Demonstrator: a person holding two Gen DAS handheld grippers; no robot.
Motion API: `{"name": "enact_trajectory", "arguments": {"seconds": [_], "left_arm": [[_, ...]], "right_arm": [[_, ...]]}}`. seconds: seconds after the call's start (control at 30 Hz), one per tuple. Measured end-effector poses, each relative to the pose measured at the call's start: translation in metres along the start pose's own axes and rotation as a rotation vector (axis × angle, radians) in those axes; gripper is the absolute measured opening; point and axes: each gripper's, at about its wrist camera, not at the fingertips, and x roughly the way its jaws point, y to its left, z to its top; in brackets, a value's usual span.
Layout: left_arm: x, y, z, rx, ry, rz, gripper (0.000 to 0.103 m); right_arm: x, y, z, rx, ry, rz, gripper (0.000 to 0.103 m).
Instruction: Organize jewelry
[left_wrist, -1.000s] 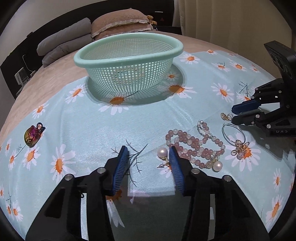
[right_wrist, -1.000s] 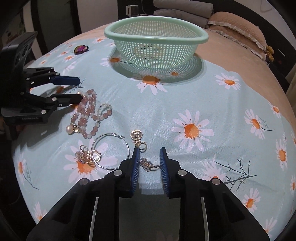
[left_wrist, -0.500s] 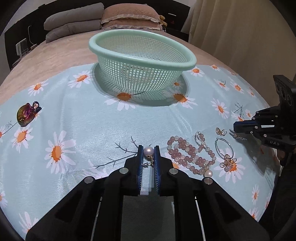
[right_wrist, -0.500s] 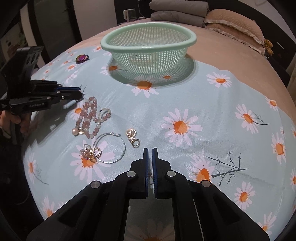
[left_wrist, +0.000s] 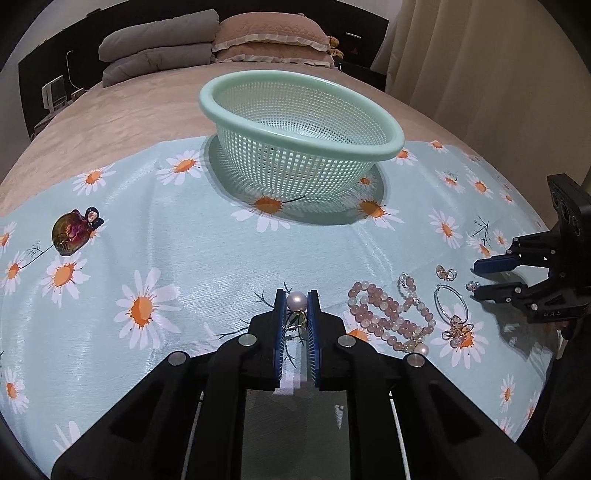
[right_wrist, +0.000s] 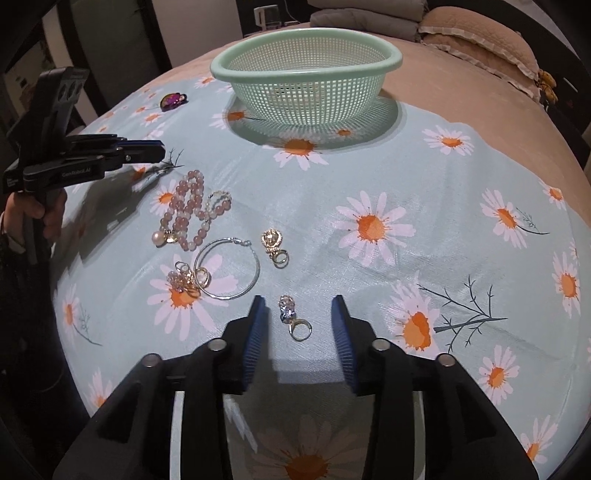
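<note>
Left tool (left_wrist: 296, 301) clamped on a pearl earring (left_wrist: 296, 300), pearl proud of the tips, lifted off the daisy cloth (left_wrist: 207, 266), probably for carrying to the green basket (left_wrist: 301, 122) ahead. Right tool (right_wrist: 297, 317) spread wide, straddling a small crystal earring (right_wrist: 291, 317) lying flat on the cloth, untouched. Between the two: pink bead bracelet (right_wrist: 188, 206), hoop earring (right_wrist: 227, 267), gold charm cluster (right_wrist: 186, 280), gold stud earring (right_wrist: 273, 245). Iridescent brooch (left_wrist: 72, 230) well apart, far left. Nothing between pearl and basket; only the rim to clear.
</note>
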Motion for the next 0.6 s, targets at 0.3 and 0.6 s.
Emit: {"name": "enact_trajectory", "arguments": {"seconds": [0.3,0.6], "left_arm": [[-0.002,-0.001,0.001,0.012,-0.003,0.003,0.012],[-0.022,0.002,0.01,-0.011,-0.065,0.022,0.012]], "right_arm": [[0.006,0.013,0.0,-0.061,0.029,0.031,0.007],[-0.03,0.021,0.007,-0.101,-0.07,0.13,0.007]]}}
